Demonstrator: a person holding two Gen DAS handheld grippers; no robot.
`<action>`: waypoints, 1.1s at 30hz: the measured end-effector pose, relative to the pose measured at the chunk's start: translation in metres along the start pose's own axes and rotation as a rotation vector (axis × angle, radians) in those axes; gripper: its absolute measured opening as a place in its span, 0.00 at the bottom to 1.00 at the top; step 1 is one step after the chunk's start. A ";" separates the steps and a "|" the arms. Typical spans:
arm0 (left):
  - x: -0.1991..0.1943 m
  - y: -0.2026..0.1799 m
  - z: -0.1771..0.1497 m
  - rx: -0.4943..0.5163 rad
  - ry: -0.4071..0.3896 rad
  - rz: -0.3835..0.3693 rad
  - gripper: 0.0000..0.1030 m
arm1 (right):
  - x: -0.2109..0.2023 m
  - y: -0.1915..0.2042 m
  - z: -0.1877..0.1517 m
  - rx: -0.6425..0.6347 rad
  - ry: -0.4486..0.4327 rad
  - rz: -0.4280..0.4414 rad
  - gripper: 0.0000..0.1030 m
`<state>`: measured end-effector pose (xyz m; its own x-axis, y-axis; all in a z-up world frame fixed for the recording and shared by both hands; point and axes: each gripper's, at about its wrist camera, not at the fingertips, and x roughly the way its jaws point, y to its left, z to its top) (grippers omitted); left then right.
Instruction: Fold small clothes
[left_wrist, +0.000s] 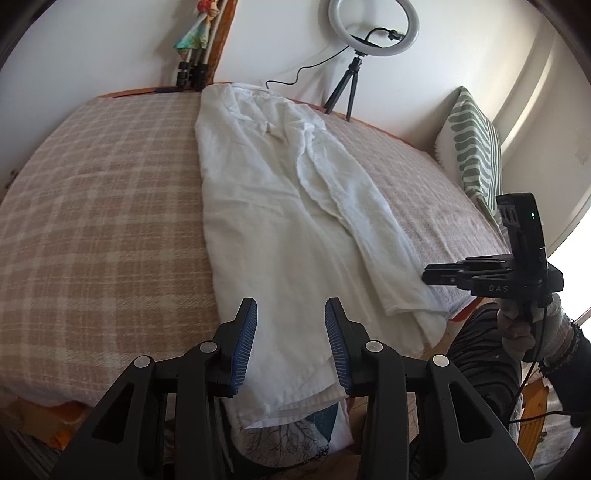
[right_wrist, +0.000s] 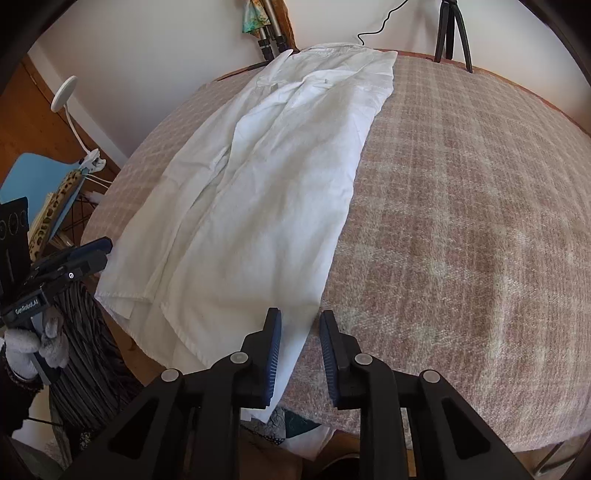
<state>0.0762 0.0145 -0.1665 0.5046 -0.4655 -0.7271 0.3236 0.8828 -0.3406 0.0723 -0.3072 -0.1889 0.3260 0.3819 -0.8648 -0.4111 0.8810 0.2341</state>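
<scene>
Two lengthwise folds look done: the white garment (left_wrist: 291, 206) lies as a long narrow strip on the checked blanket (left_wrist: 103, 206), its hem hanging over the near edge. We hold our left gripper (left_wrist: 291, 343) and right gripper (right_wrist: 300, 350) above that hem, jaws apart, empty. Crosswise folds remain.

The long white cotton garment (left_wrist: 280, 229) hangs over the near edge of the plaid-covered bed (left_wrist: 96, 206), so its lowest hem is hidden behind the left tongs (left_wrist: 291, 317). In the right wrist view, the black tripod (right_wrist: 452, 33) is cut off by the top edge.
</scene>
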 end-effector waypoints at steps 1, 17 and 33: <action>-0.001 0.006 -0.002 -0.016 0.008 0.000 0.36 | -0.002 -0.001 -0.001 -0.005 0.002 0.000 0.19; 0.002 0.055 -0.028 -0.323 0.098 -0.280 0.33 | 0.005 -0.013 -0.024 0.158 0.007 0.339 0.37; -0.003 0.034 -0.026 -0.209 0.095 -0.229 0.07 | 0.013 -0.018 -0.022 0.211 0.010 0.400 0.11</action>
<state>0.0652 0.0472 -0.1916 0.3574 -0.6543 -0.6665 0.2440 0.7542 -0.6096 0.0657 -0.3244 -0.2141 0.1684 0.7021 -0.6919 -0.3203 0.7028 0.6352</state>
